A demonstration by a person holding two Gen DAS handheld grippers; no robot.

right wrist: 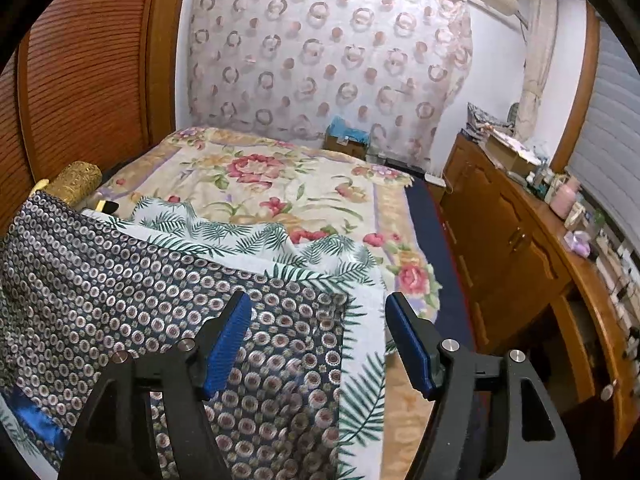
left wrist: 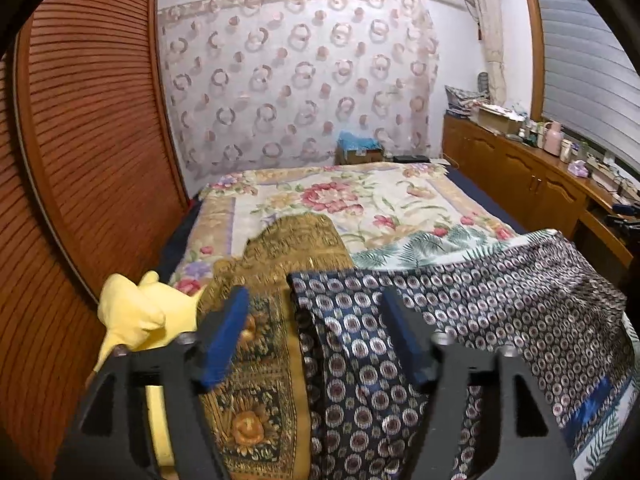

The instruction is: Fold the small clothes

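So both sets of tongs are spread wide with nothing pinched: the left tongs [left wrist: 314,312] hang over the left edge of the navy silky cloth with the small ring-and-dot print [left wrist: 460,304], and the right tongs [right wrist: 318,320] sit over that cloth's right-hand corner [right wrist: 168,304], around where it overlaps the white fabric with green fern leaves [right wrist: 240,240]. The navy piece is the one being folded, I'd guess. It lies spread on the near end of the bed with the cream floral blanket [left wrist: 340,196], partly on top of the fern fabric, and a strip of shiny blue lining shows at about 4 o'clock in the left view. One tong at each side makes sense if the idea is to grab two points and bring them over together so the fold stays straight. At 9 o'clock of the navy cloth in the left view there's a gold-and-black brocade fabric with sunflower motifs [left wrist: 260,380], and beyond it at 9 o'clock a crumpled pale yellow cloth [left wrist: 136,316], probably parked there out of the way. The silky stuff looks slippery, so I'd expect it to slide off the fern fabric if it's grabbed too shallow.
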